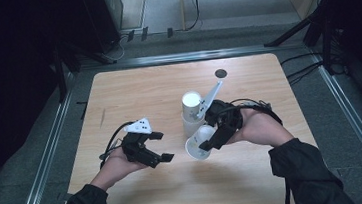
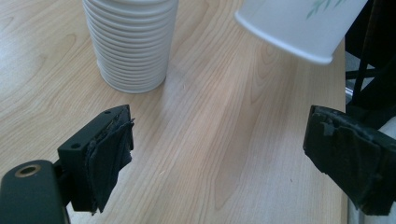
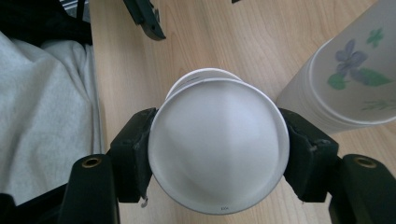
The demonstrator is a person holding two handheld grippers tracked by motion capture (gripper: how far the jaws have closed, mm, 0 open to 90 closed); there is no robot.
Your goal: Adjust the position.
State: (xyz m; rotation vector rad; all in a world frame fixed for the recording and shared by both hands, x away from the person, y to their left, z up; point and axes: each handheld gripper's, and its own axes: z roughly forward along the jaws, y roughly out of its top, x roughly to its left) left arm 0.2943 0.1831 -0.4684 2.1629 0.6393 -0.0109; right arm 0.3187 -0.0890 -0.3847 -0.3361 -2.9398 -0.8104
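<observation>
Right tongs (image 3: 218,154) clamp a white paper cup (image 3: 218,144) beside the cup stack (image 1: 191,112) mid-surface; left tongs (image 2: 219,154) stand apart, empty.

Right claw (image 1: 212,140) clamped tight; left claw (image 1: 162,145) spread wide.

White paper cup (image 3: 217,144), white cup stack (image 3: 348,79) with purple-green flower print, light wood table (image 1: 133,94), black tools

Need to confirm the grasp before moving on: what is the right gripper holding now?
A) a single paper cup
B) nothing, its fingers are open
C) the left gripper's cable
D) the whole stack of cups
A: the right gripper has its fingers pressed on both sides of one paper cup, beside the stack of cups.
</observation>
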